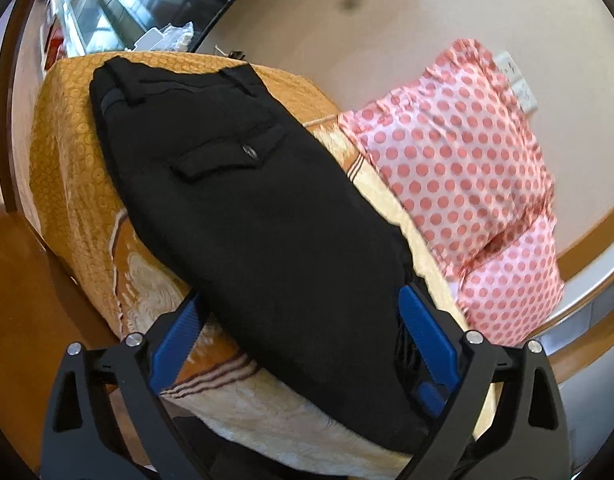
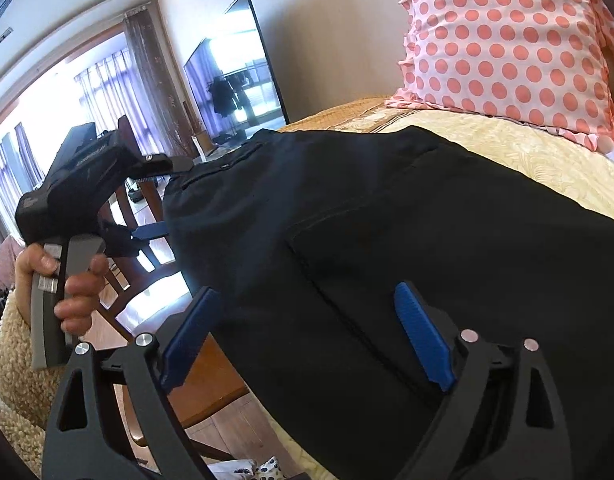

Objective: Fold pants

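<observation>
**A:** How would the pants (image 1: 259,208) handle?

**B:** Likely light and limp. The black cloth drapes over the bed's edge and sags at the lower right of the left wrist view, so it should bend wherever it is lifted and slide little on the textured bedspread (image 1: 67,152). A pinch at a doubled edge or at the waistband, upper left of that frame, seems the safest hold.

**A:** Where do they lie?

**B:** Diagonally across the golden bedspread, waistband toward the upper left, with a buttoned flap pocket (image 1: 231,156) facing up. They already look folded leg over leg. A pink dotted pillow (image 1: 459,160) sits just beside them, at right.

**A:** And the grippers?

**B:** The left gripper (image 1: 303,344) has its blue fingers spread wide, straddling the fabric at the bottom of the frame and clamping nothing. The right gripper (image 2: 307,340) is likewise spread apart over the dark cloth. In the right wrist view, the other tool appears at left, near the pants' far end.
</observation>
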A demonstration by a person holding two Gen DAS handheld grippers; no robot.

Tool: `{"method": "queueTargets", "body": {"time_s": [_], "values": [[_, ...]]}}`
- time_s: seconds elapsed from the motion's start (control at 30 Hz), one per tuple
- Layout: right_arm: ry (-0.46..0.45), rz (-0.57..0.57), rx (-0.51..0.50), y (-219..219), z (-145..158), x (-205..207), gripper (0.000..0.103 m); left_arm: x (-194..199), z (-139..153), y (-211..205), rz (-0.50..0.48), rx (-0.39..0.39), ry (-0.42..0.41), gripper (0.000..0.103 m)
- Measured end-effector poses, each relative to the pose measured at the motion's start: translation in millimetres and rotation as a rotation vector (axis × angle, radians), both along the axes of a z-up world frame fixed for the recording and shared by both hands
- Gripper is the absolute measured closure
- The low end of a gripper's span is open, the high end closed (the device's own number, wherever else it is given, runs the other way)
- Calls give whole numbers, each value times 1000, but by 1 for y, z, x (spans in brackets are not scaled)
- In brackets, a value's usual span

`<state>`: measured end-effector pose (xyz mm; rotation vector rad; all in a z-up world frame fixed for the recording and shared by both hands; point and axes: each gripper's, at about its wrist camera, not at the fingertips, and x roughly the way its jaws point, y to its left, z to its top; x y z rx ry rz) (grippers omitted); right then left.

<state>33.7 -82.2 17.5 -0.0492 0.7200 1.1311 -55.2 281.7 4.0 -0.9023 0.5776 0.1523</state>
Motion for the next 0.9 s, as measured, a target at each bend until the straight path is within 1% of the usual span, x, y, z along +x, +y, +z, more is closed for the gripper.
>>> {"method": "queueTargets", "body": {"time_s": [0.1,0.2,0.27,0.37,0.4,0.43,0.47,0.5,0.53,0.6,0.63,0.7,0.73,0.77,0.8,0.9], "values": [[0,2,3,0,0,1,11,2,2,24,71,-1,0,8],[-7,2,5,0,-1,1,11,8,2,51,158,23,17,9],[-12,2,5,0,-1,0,11,12,2,68,193,6,8,12],[-13,0,8,-2,-1,-1,11,15,2,88,243,-57,8,13],[-3,-2,18,-4,0,-1,11,16,1,92,252,-66,8,17],[12,-4,32,-8,1,0,11,18,-1,97,272,-68,18,28],[26,-4,44,-12,2,1,11,19,-2,99,287,-66,30,35],[37,-4,52,-16,3,1,11,20,-2,100,298,-54,43,56],[45,-3,61,-22,4,0,11,18,-1,98,310,-28,48,83],[51,-5,76,-34,6,-2,11,19,11,87,309,55,28,91],[54,-6,91,-43,8,-4,11,20,23,76,299,128,17,92],[51,-22,114,-62,11,-6,11,25,46,51,265,237,-13,93],[46,-42,126,-75,13,-7,11,31,62,33,224,299,-35,94],[41,-67,137,-87,16,-7,11,38,75,15,179,346,-53,94],[37,-91,145,-98,18,-6,11,46,93,-12,112,403,-86,94],[21,-218,182,-144,27,-4,11,66,123,-77,-65,489,-170,94]]}}
